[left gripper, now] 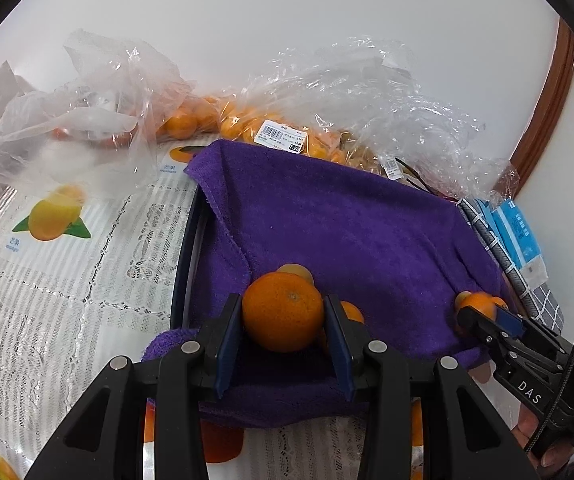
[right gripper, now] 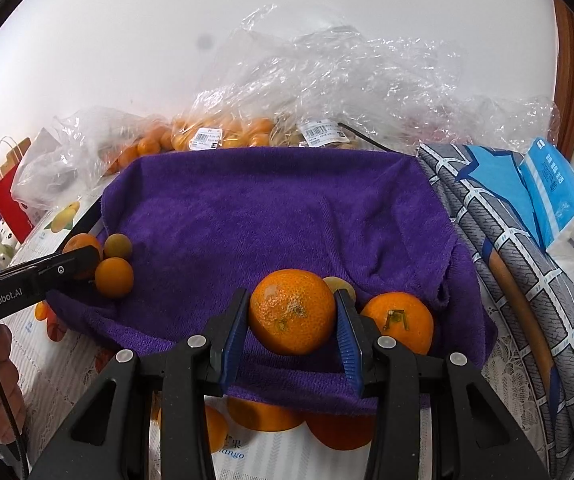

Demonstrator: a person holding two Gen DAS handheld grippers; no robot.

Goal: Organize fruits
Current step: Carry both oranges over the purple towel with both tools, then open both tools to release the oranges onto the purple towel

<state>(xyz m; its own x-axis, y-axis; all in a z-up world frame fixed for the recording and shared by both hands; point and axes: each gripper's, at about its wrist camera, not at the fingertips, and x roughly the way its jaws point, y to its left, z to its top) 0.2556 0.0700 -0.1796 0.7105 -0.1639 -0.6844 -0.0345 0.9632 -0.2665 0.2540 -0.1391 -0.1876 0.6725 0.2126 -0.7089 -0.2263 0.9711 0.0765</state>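
Lace tablecloth (left gripper: 67, 280) with fruit prints spreads lower left under a white wall (left gripper: 287, 8). Each gripper, left gripper (left gripper: 283, 316) and right gripper (right gripper: 293, 312), clamps a mandarin over the purple towel (right gripper: 267, 208); bagged fruit (right gripper: 215, 136) behind stays blurred.

Hidden, cropped and unreadable parts

The purple towel (right gripper: 271, 216) covers whatever it lies on, leaving only a dark rim (left gripper: 185, 264) showing. Small fruits (left gripper: 297, 271) sit half hidden behind the held oranges (left gripper: 283, 312). Price label (left gripper: 283, 138) print is too small to read. The fruit in the plastic bags (right gripper: 223, 132) blurs together.
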